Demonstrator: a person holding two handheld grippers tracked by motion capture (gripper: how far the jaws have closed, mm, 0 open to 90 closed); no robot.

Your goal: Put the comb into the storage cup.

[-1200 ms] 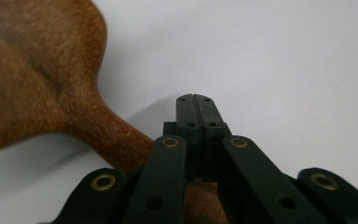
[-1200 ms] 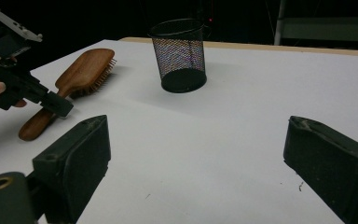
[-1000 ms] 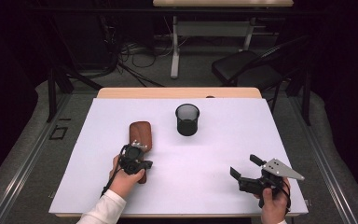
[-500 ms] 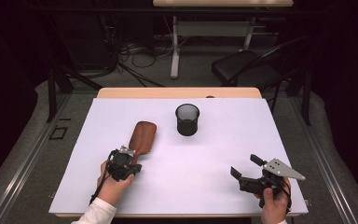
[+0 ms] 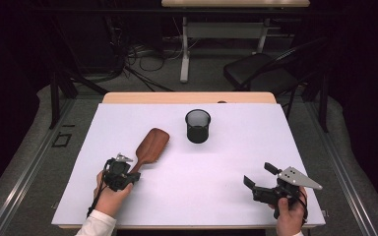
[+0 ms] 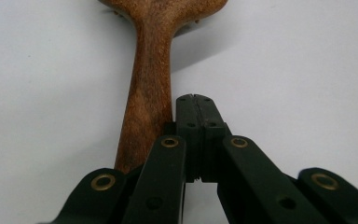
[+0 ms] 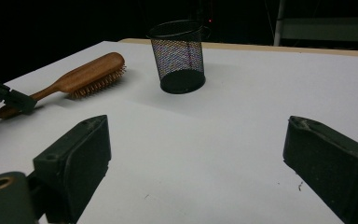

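High view: wooden hairbrush (image 5: 149, 146) lies bristles-down on the white counter (image 5: 226, 162), left of the mesh pen cup (image 5: 198, 126) and apart from it, so probably still to be gripped and moved. Left gripper view: left claw (image 6: 196, 100) pressed shut on nothing, right beside the brush handle. Right gripper view: right claw (image 7: 193, 154) gapes wide, empty, well short of brush and cup.
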